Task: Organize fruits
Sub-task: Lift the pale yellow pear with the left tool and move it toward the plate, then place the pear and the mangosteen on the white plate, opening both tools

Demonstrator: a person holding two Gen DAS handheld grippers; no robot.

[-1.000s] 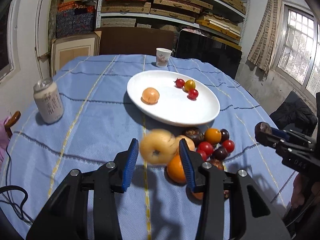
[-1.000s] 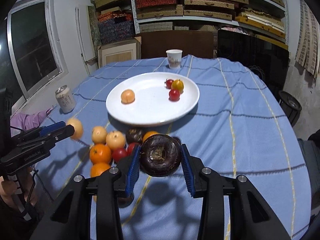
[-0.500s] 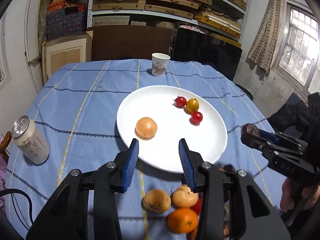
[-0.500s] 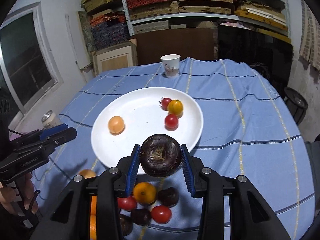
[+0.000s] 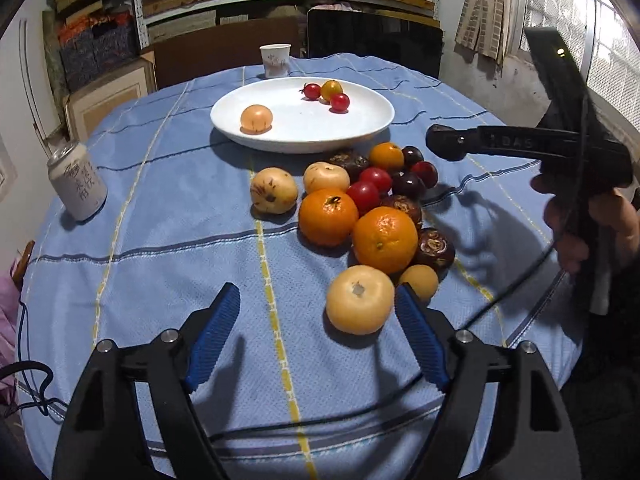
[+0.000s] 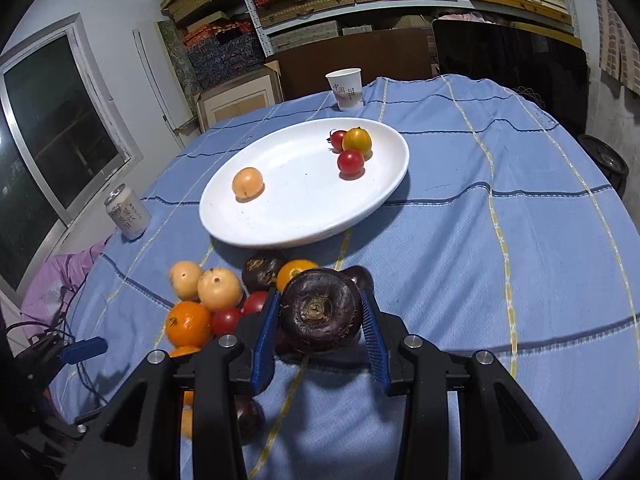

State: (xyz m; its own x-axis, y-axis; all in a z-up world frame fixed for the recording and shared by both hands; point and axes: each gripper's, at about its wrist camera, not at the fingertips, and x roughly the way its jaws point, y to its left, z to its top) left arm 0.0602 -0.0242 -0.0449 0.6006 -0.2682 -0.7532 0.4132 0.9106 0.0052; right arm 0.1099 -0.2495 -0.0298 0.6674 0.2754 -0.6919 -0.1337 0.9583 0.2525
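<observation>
1. We see our left hand-held gripper [image 5: 318, 326] near the bench's [image 5: 160, 272] front edge, jaws opening, a pale round fruit [image 5: 359, 299] between them, unclamped.
2. Our right hand-held gripper [image 6: 319, 322] clenches a dark purple fruit [image 6: 320, 310] above the fruit pile [image 6: 212, 300].
3. Toward the far edge sits the white plate [image 6: 296, 216].

The black plastic handle of the right gripper [image 5: 516, 143] has raised letters "DAS". The printing on the white drink can [image 5: 78, 181] and the white paper cup [image 6: 346, 89] is too small to read.
</observation>
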